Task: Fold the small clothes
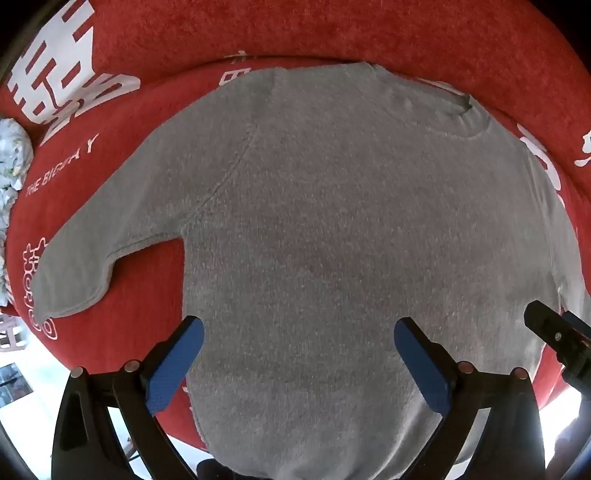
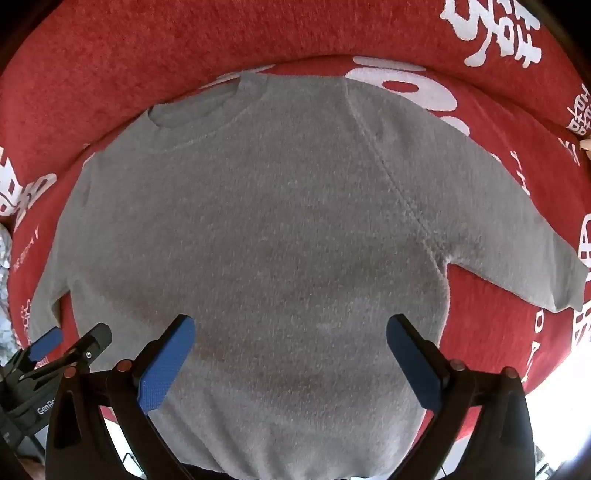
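A small grey knit sweater (image 1: 332,221) lies flat and spread out on a red cushion, neck away from me, hem toward me. It also shows in the right wrist view (image 2: 258,221). Its left sleeve (image 1: 92,251) and right sleeve (image 2: 517,251) are stretched out sideways. My left gripper (image 1: 299,332) is open and empty above the lower left part of the body. My right gripper (image 2: 290,328) is open and empty above the lower right part. Each gripper shows at the edge of the other's view: the right one (image 1: 557,339), the left one (image 2: 70,343).
The red cushion (image 1: 122,302) carries white printed characters, and a raised red back (image 1: 295,29) runs behind the sweater. A patterned cloth (image 1: 13,158) lies at the far left. The cushion's front edge drops to a bright floor (image 1: 33,387).
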The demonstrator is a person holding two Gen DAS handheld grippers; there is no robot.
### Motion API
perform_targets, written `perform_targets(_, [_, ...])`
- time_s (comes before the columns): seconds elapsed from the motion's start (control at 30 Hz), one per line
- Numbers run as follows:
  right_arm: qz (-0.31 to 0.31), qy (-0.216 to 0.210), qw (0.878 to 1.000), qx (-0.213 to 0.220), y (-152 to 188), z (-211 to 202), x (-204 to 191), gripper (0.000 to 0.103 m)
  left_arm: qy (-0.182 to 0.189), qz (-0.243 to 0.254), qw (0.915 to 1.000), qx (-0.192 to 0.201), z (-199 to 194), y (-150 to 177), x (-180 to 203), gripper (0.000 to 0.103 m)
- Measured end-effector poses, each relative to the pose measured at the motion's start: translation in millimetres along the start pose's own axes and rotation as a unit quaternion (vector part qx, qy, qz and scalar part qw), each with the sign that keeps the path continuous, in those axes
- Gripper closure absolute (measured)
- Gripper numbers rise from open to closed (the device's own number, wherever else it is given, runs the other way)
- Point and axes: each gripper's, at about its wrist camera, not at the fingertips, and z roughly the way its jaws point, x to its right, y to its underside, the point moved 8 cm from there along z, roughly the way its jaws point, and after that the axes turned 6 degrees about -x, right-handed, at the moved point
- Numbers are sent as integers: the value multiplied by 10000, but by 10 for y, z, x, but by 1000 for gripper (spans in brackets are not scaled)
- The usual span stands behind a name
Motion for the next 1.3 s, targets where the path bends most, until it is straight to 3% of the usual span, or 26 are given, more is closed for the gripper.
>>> perform_targets(0.43, [24,-26,10000,21,53,-45,-14,0,-70,-55,10000,45,-76,62,27,0])
perform_targets(0.8, [-32,-13,10000,29,40,1,-130,0,200,-31,9997,-150,-51,81,-4,0])
perform_targets(1.3, [-24,-8,10000,16,31,17,-279,0,121,-60,9999,-97,-26,124,-104,0])
